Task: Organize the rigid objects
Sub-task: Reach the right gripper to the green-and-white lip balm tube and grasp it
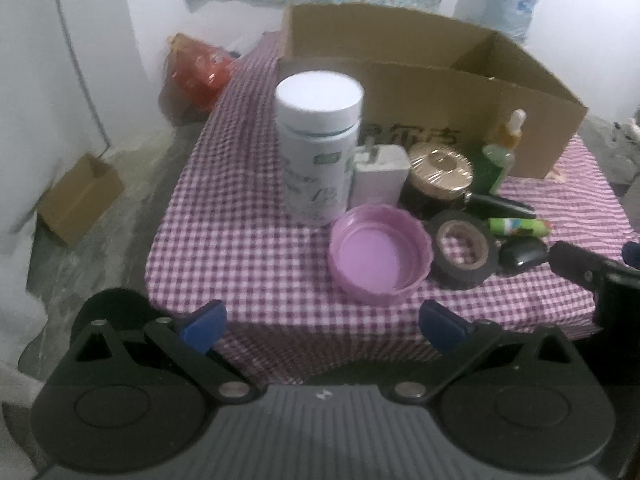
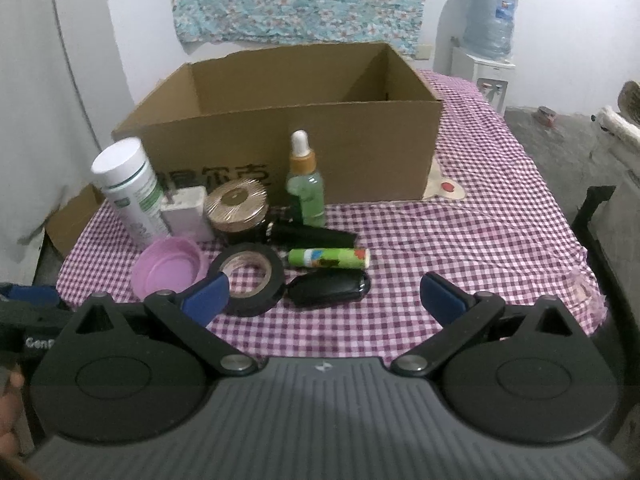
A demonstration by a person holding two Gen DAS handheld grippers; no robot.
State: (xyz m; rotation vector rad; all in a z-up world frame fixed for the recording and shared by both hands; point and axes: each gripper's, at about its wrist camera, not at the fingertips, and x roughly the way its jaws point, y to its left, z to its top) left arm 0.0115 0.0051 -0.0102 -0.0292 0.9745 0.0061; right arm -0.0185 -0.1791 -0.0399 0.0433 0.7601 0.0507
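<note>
Small objects cluster on the checkered table before an open cardboard box [image 1: 420,92] [image 2: 280,136]: a white pill bottle [image 1: 318,144] [image 2: 130,192], white charger [image 1: 380,178] [image 2: 188,212], gold-lidded jar [image 1: 438,178] [image 2: 238,210], green dropper bottle [image 1: 500,152] [image 2: 306,188], purple lid [image 1: 380,260] [image 2: 170,272], black tape roll [image 1: 464,254] [image 2: 250,278], green tube [image 1: 518,226] [image 2: 328,259], black key fob [image 1: 522,256] [image 2: 328,290]. My left gripper [image 1: 322,326] is open and empty, just short of the purple lid. My right gripper [image 2: 324,300] is open and empty, near the tape and fob.
A red bag [image 1: 198,68] lies past the table's far left corner. A small cardboard box [image 1: 80,198] sits on the floor at left. A water dispenser [image 2: 488,40] stands at back right. A black flat object [image 2: 312,234] lies behind the tube.
</note>
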